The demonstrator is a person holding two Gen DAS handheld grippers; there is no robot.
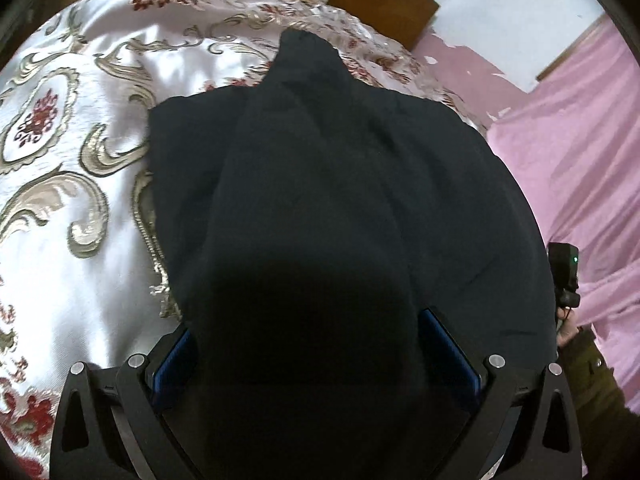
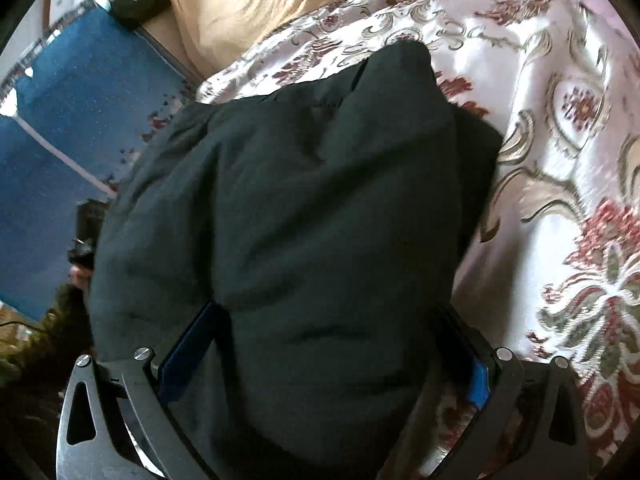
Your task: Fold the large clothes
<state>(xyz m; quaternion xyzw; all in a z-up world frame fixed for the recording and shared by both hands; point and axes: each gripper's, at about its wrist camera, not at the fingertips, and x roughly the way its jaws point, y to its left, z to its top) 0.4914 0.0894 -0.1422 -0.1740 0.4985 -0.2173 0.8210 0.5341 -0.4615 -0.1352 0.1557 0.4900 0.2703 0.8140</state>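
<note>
A large black garment lies bunched on a floral satin bedspread. It fills the middle of both wrist views, and a narrow part points away toward the far side. My left gripper has its blue pads spread wide. Thick folds of the garment sit between them and hide the fingertips. My right gripper stands the same way on the garment, fingers wide apart with the cloth bulging between them. Each gripper shows at the edge of the other's view, held by a hand in an olive sleeve.
The bedspread spreads left of the garment in the left wrist view and right of it in the right one. Pink cloth lies beyond the bed edge. A wooden board, tan fabric and a blue floor surface lie further off.
</note>
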